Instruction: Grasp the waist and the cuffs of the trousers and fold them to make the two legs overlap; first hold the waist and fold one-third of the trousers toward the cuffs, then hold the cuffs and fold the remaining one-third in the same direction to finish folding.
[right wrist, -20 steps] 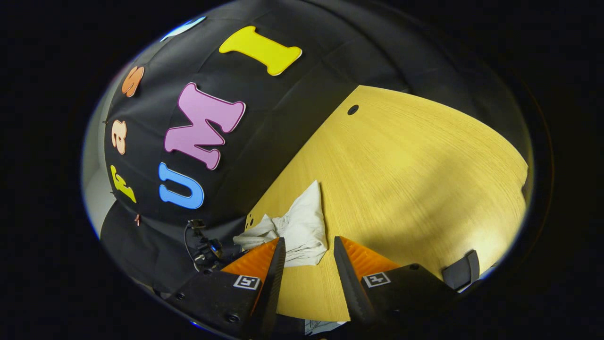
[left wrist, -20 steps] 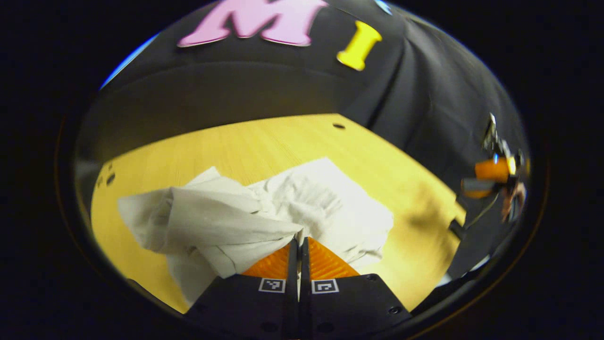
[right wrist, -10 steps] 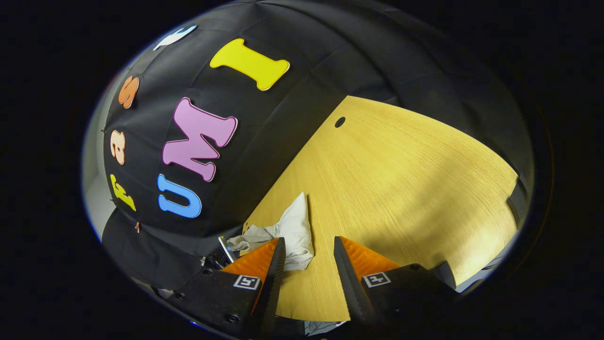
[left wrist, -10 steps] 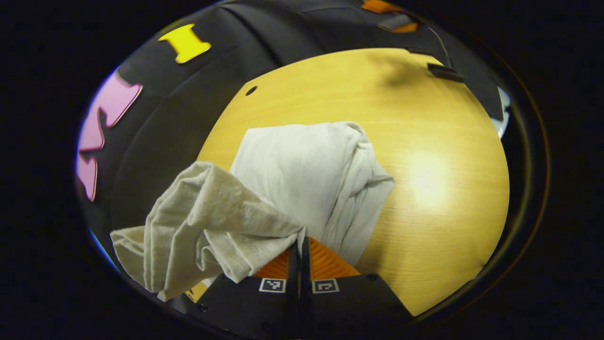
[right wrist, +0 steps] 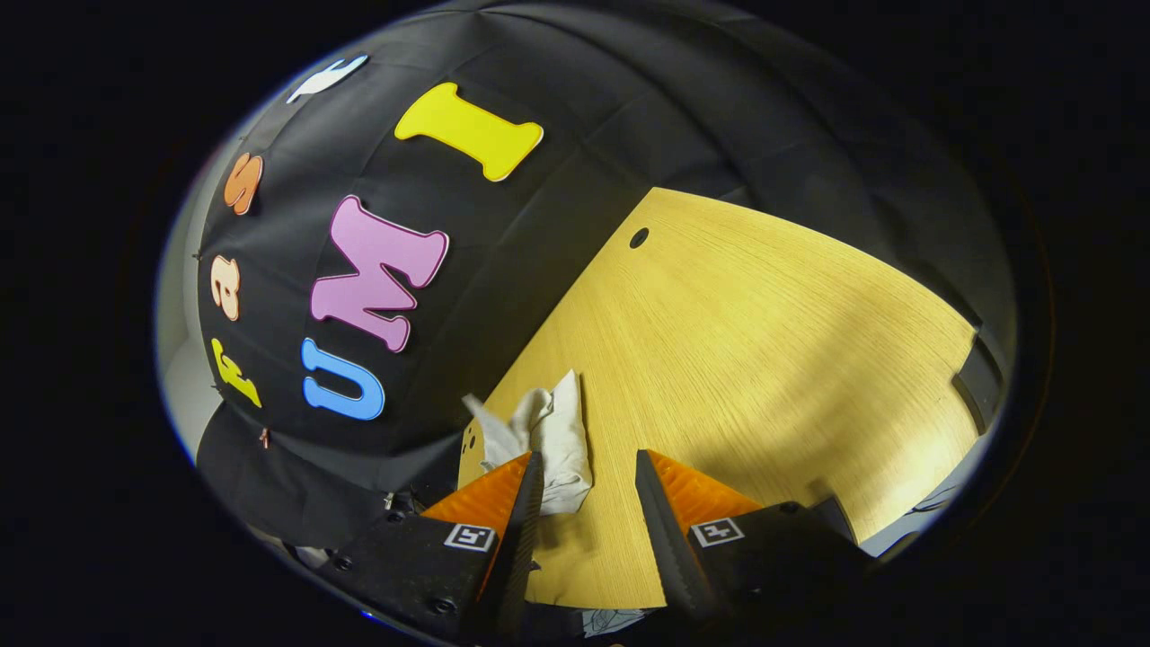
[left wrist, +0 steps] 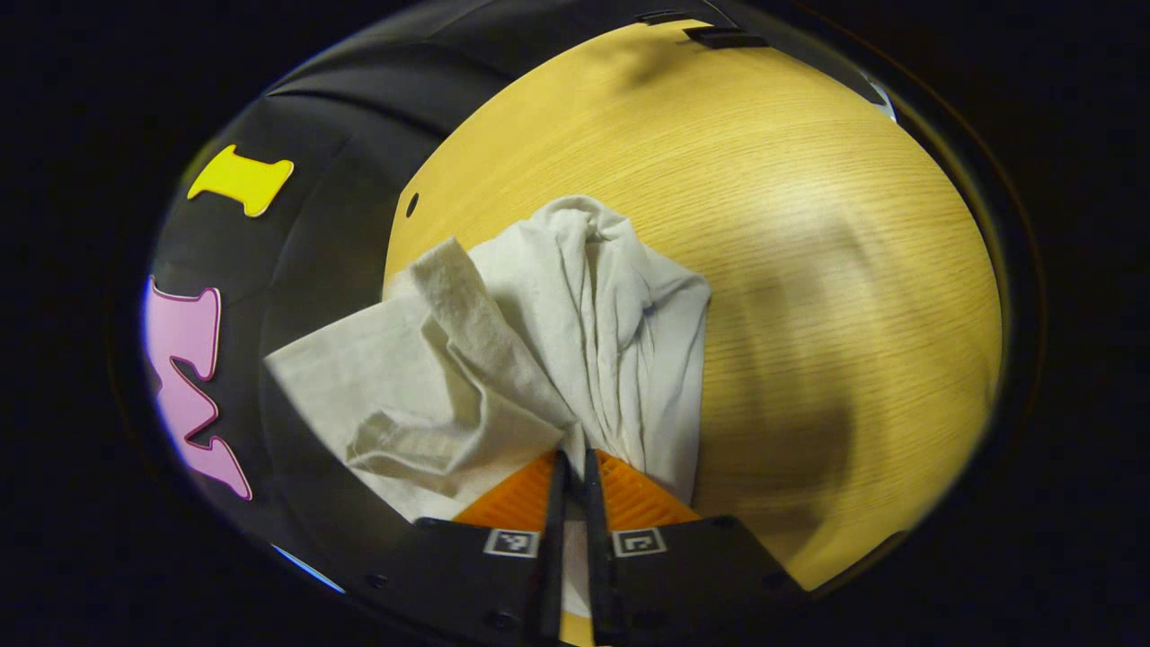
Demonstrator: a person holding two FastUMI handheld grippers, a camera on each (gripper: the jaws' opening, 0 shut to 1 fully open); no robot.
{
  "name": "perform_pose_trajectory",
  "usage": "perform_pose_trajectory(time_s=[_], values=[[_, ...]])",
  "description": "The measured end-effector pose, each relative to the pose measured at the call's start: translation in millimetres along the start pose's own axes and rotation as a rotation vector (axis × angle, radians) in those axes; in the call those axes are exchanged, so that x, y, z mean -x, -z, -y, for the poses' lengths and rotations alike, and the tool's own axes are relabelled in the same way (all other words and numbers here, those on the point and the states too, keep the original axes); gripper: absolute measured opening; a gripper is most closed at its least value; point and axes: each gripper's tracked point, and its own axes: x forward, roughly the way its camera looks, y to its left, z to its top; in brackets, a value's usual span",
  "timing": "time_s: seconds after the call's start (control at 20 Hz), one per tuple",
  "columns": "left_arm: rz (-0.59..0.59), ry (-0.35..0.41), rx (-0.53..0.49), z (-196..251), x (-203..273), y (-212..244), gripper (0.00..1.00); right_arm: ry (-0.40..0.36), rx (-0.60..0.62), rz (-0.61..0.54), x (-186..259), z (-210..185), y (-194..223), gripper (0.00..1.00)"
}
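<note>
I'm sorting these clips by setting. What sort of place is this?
Most likely a recording booth set up for a laundry-folding task, not a lived-in room: a black cloth wall backs a bare wooden table, and pale trousers lie bunched on it, pinched by the left gripper.

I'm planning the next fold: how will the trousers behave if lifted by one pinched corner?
Probably floppy: the trousers sag in creased folds from the left gripper. Likely light, since one pinch lifts part of the bunch. They may slide on the smooth table.
</note>
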Motion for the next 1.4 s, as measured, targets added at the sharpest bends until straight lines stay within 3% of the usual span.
perform_pose_trajectory(time_s=[0.1,0.2,0.4,0.6,0.75,1.0,1.2,1.4], values=[[0.004,-0.072,0.004,-17,3,1,0.57,-0.001,-0.004,0.007,1,-2,-2,0.64],[0.012,-0.081,0.019,-20,9,1,0.97,-0.005,-0.008,0.023,1,-6,-5,0.64],[0.058,-0.062,0.109,-16,38,0,0.96,-0.011,-0.021,0.034,0,-19,-1,0.64],[0.060,-0.070,0.296,-18,76,15,0.96,-0.035,-0.010,0.025,-5,-40,9,0.65],[0.040,-0.086,0.471,-24,105,35,0.96,-0.052,0.003,0.022,-10,-57,14,0.75],[0.054,-0.205,0.790,-54,158,74,0.95,-0.058,0.013,0.018,-25,-80,22,0.79],[0.146,-0.274,1.041,-69,200,84,0.95,-0.072,0.029,0.016,-39,-106,33,0.80],[0.257,-0.342,1.307,-82,239,93,0.96,-0.112,0.088,-0.009,-53,-142,52,0.89]])
